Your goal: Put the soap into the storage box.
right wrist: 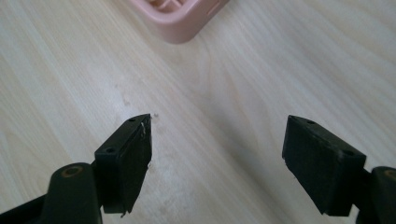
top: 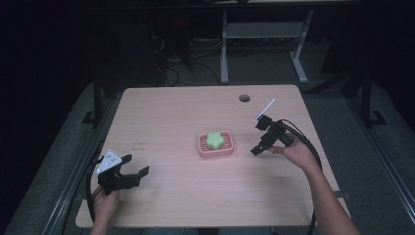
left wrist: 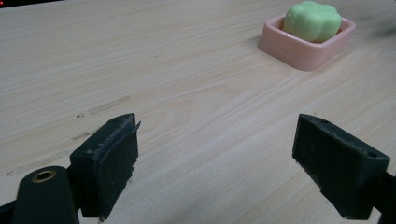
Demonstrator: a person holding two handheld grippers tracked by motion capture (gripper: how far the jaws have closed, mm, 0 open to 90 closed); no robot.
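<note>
A pink soap dish (top: 215, 152) sits at the middle of the wooden table, with a pale green flower-shaped soap (top: 214, 140) in it. In the left gripper view the pink soap dish (left wrist: 299, 49) and the green soap (left wrist: 312, 21) lie far ahead at the upper right. My left gripper (top: 136, 166) is open near the front left of the table, nothing between its jaws. My right gripper (top: 258, 137) is open just right of the dish, jaws empty. A corner of the pink soap dish (right wrist: 180, 21) shows at the top of the right gripper view.
The table (top: 161, 112) has a round cable hole (top: 244, 98) at its back right. Cables trail from both grippers off the table's edges. A white desk frame (top: 264, 44) stands on the floor beyond the table. Dark scuff marks (left wrist: 107, 106) lie on the wood ahead of my left gripper.
</note>
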